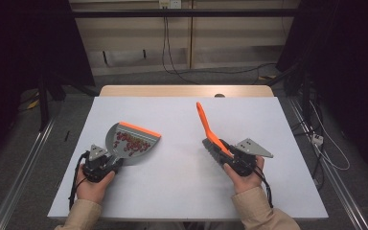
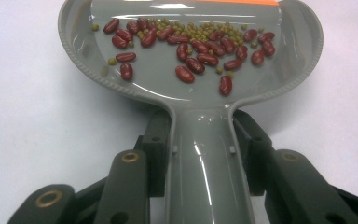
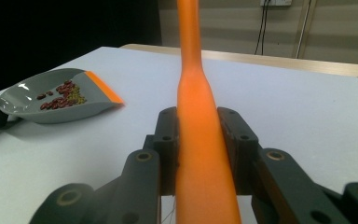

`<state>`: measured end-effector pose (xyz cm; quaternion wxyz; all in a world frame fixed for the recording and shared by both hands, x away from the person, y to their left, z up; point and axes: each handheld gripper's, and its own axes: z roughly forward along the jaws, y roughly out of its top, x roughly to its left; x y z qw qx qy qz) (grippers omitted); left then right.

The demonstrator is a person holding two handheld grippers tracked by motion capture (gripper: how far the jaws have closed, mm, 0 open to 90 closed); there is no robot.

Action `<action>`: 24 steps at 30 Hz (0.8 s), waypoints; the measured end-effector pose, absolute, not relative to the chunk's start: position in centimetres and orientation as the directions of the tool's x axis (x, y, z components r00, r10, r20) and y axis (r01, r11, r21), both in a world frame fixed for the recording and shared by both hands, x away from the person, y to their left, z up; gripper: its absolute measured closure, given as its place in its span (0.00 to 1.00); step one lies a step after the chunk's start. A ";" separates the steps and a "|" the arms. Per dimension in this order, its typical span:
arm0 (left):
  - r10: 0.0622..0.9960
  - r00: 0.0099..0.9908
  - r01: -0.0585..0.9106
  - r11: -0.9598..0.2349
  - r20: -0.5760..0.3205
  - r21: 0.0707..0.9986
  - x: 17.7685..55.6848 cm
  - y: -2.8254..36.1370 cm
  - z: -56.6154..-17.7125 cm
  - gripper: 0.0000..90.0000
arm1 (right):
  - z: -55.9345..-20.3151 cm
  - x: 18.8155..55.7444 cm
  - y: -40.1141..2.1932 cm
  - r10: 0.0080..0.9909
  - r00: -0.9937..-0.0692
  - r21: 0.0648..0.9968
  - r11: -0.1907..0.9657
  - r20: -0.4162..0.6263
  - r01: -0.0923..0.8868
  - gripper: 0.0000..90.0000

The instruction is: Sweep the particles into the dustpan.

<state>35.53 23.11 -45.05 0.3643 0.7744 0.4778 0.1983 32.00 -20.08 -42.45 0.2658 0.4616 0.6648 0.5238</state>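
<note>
A grey dustpan (image 1: pixel 143 147) with an orange lip rests on the white table at the left. It holds several dark red beans (image 1: pixel 130 142) and small green ones. My left gripper (image 1: pixel 111 160) is shut on the pan's handle. In the left gripper view the handle runs between the jaws of my left gripper (image 2: pixel 203 135), with the beans (image 2: pixel 196 60) spread across the dustpan (image 2: pixel 168 88). My right gripper (image 1: pixel 219 146) is shut on an orange brush handle (image 1: pixel 202 120) that slants up and away. In the right gripper view my right gripper (image 3: pixel 198 121) clamps the handle (image 3: pixel 193 88), with the dustpan (image 3: pixel 51 112) off to the left.
The white table (image 1: pixel 182 191) has a wooden strip (image 1: pixel 187 91) along its far edge. Black cables (image 1: pixel 172 67) trail over the floor behind it. Metal rails (image 1: pixel 24 167) run along both sides, and dark curtains hang at left and right.
</note>
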 end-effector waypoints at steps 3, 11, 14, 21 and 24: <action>0.879 0.473 0.592 -0.273 -0.053 0.759 35.2 22.9 -45.2 0.70 | -42.5 32.0 -20.1 0.892 -0.431 0.940 0.021 0.137 0.342 0.79; 0.854 0.513 0.581 -0.271 -0.087 0.768 33.6 22.6 -44.6 0.57 | -42.6 31.9 -20.5 0.895 -0.424 0.940 0.018 0.137 0.340 0.79; 0.842 0.532 0.571 -0.280 -0.087 0.772 33.1 22.5 -44.3 0.56 | -42.7 31.9 -20.6 0.896 -0.424 0.940 0.019 0.136 0.341 0.79; 0.810 0.577 0.557 -0.296 -0.105 0.776 32.3 21.9 -44.1 0.52 | -42.6 31.9 -20.7 0.893 -0.428 0.940 0.015 0.141 0.340 0.79; 0.797 0.594 0.554 -0.309 -0.107 0.773 32.1 21.5 -44.1 0.49 | -42.8 32.2 -20.6 0.893 -0.425 0.939 0.004 0.152 0.345 0.79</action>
